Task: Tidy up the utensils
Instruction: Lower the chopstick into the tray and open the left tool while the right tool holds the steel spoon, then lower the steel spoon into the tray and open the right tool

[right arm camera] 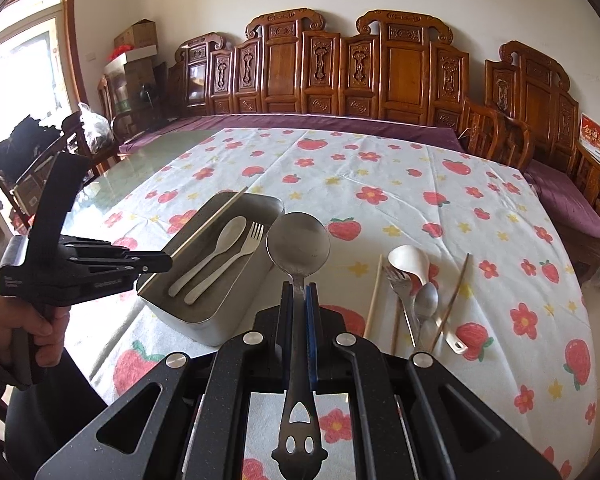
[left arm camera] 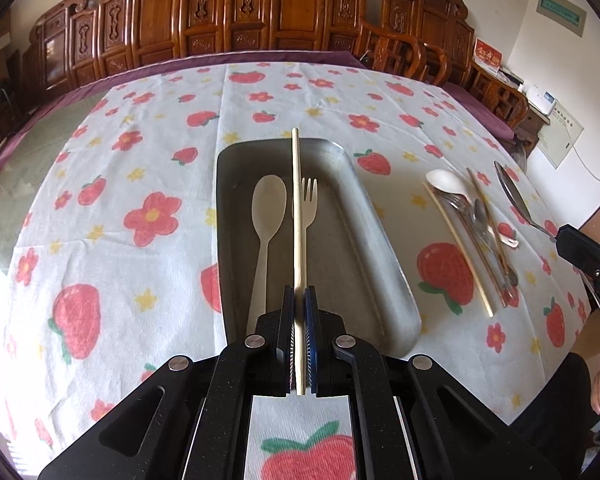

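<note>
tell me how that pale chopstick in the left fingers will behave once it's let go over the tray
The thin pale wooden chopstick looks straight and stiff, probably light. Its slim shaft may roll on the flat metal tray, likely stopping against the pale fork. The left gripper pinches one end, so the far tip may swing.

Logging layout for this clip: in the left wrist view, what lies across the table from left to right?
Pale spoon → held chopstick → pale fork → loose utensil pile → metal ladle in the right hand-held gripper.

I see the tabletop (right arm camera: 148,152) under a white strawberry-and-flower printed cloth (right arm camera: 380,184); on the cloth sit a grey rectangular metal tray (left arm camera: 380,264) and, well apart, a loose pile of mixed utensils (left arm camera: 476,220).
</note>
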Motion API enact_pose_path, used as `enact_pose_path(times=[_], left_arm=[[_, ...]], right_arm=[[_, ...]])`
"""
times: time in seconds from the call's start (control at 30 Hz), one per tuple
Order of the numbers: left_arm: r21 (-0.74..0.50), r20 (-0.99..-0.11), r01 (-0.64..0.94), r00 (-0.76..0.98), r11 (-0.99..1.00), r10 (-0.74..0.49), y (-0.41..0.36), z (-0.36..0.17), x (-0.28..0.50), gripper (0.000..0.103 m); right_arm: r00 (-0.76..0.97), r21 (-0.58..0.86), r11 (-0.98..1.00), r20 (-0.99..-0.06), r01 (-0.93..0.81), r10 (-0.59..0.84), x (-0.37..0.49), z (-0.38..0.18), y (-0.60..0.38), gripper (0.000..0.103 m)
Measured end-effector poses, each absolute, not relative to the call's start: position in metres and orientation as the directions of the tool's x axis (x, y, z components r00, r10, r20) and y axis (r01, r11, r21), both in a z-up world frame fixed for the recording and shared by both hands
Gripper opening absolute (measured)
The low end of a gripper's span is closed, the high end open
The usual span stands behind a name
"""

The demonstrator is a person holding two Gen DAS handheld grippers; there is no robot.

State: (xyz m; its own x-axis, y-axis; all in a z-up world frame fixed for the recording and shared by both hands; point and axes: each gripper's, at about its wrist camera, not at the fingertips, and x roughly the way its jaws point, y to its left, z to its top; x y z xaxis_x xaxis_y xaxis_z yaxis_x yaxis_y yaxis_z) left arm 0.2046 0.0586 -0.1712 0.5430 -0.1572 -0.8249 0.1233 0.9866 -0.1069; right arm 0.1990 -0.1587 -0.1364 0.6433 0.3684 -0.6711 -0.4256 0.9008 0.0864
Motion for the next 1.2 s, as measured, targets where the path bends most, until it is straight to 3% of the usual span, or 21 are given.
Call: enact_pose_path(times=[0.4, 0.53, 0.7, 1.2], left_arm=[[-0.083, -0.842, 0.137, 0.520, 0.987, -0.143, 0.058, -0.187, 0.221, 0.005], [-0.065, -0.831, 0.137, 0.541, 0.988, -0.130, 0.062, -0.176, 0.214, 0.017], [-0.043, -0.800, 0.140, 0.588, 0.989, -0.118, 0.075, -0.151, 0.195, 0.021], [0.000, -0.760, 0.062, 0.649, 0.998, -0.040, 0.124, -0.128, 0.177, 0.024]], right_arm=[[0.615, 0.100, 0.890, -0.688, -0.445, 0.385, 0.222, -0.149, -0.132, 0.007], [0.611, 0.096, 0.885, -0.688, -0.456, 0.390, 0.225, -0.148, -0.123, 0.007], [0.608, 0.096, 0.878, -0.685, -0.469, 0.400, 0.226, -0.145, -0.110, 0.007], [0.571, 0.078, 0.850, -0.708, -0.520, 0.415, 0.242, -0.147, -0.045, 0.007]])
